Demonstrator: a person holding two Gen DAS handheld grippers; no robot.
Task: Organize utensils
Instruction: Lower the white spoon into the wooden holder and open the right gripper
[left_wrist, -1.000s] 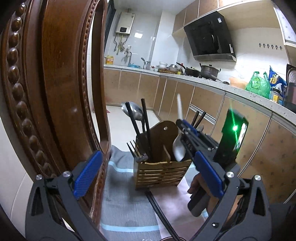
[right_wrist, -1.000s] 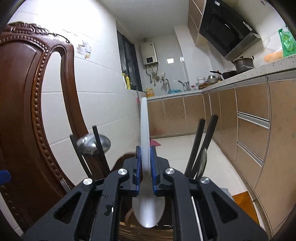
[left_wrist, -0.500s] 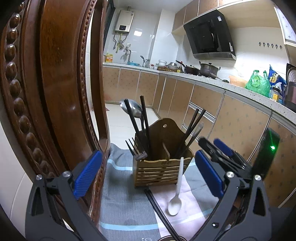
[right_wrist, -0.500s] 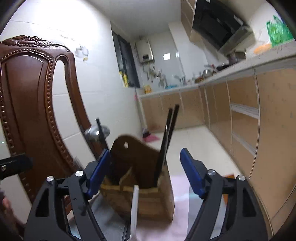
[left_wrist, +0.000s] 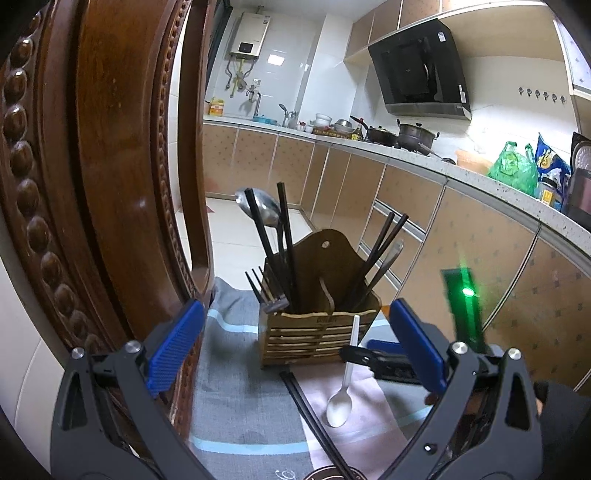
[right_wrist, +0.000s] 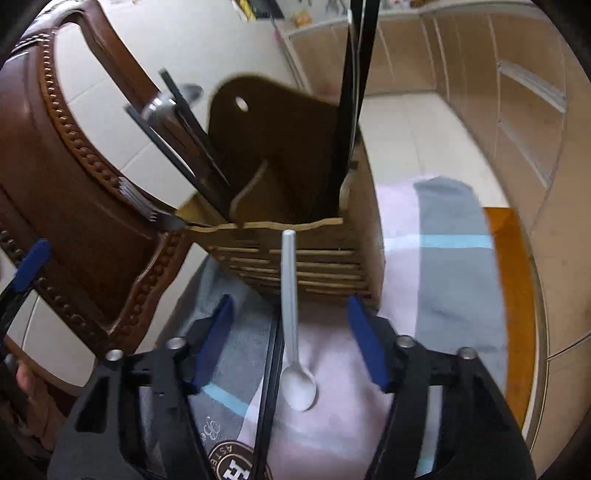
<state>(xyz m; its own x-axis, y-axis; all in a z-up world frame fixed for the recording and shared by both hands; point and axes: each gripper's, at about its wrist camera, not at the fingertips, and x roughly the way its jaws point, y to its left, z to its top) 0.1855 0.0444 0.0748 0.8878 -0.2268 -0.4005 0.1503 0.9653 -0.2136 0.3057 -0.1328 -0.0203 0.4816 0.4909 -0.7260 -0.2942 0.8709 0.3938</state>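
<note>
The white plastic spoon (right_wrist: 295, 332) lies on the pink part of a striped cloth (right_wrist: 450, 266), bowl toward the camera and the end of its handle leaning against the front slats of the wooden utensil holder (right_wrist: 306, 266). It is plain and matte, with a long flat handle and a small oval bowl. Just beside it on the left, a pair of black chopsticks (right_wrist: 271, 369) lies on the cloth, almost parallel to the spoon.

The holder has a tall rounded back with a hole and a divider in the middle. Its left compartment keeps a fork (left_wrist: 267, 295), a metal ladle (left_wrist: 260, 206) and dark chopsticks; the right compartment keeps more dark chopsticks (left_wrist: 376, 254) and a flat handle.

The right gripper (right_wrist: 290, 343) points steeply down at the spoon. Its jaws have just been closing and now stand half apart, with the spoon between the blue pads but not touched by them. The left gripper (left_wrist: 295, 347) stands low before the holder with its jaws spread wide and nothing in them. A carved wooden chair back (left_wrist: 110, 166) fills the left side.
</note>
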